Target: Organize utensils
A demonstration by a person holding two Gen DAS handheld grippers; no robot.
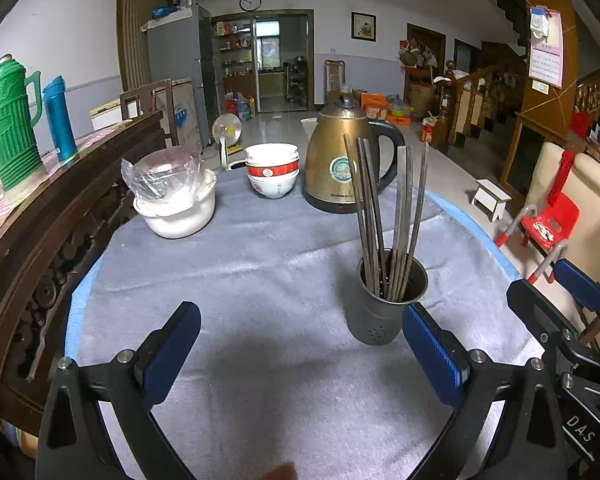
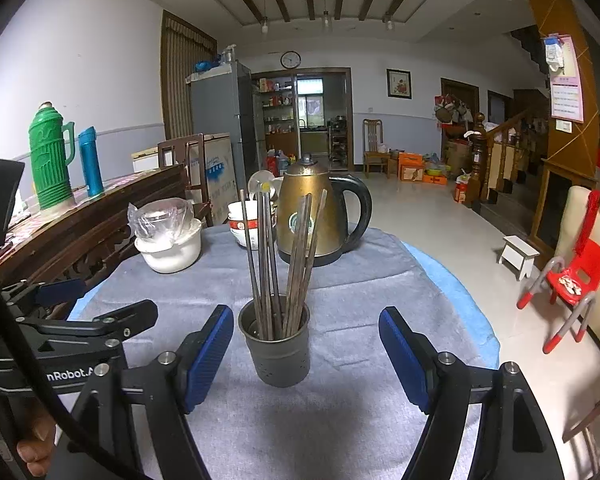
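Upright on the grey-clothed counter (image 1: 260, 264): chopsticks (image 2: 278, 264) bunched in a dark holder (image 2: 276, 350), lower ends hidden inside. Left tool (image 1: 300, 354) spread wide, gripping nothing, beside it. Right tool (image 2: 306, 354) equally wide, flanking holder without contact. Kettle (image 2: 320, 216) partly blocked behind.

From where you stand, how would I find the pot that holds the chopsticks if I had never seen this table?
Start at the round table under its grey cloth; at its far side stands a brass-coloured kettle. Nearer than the kettle, alone on the cloth, is the chopstick holder, and the right gripper is open on either side of it. Unlike the white bowls nearby, it is a dark metal cup with small holes and chopsticks standing in it.
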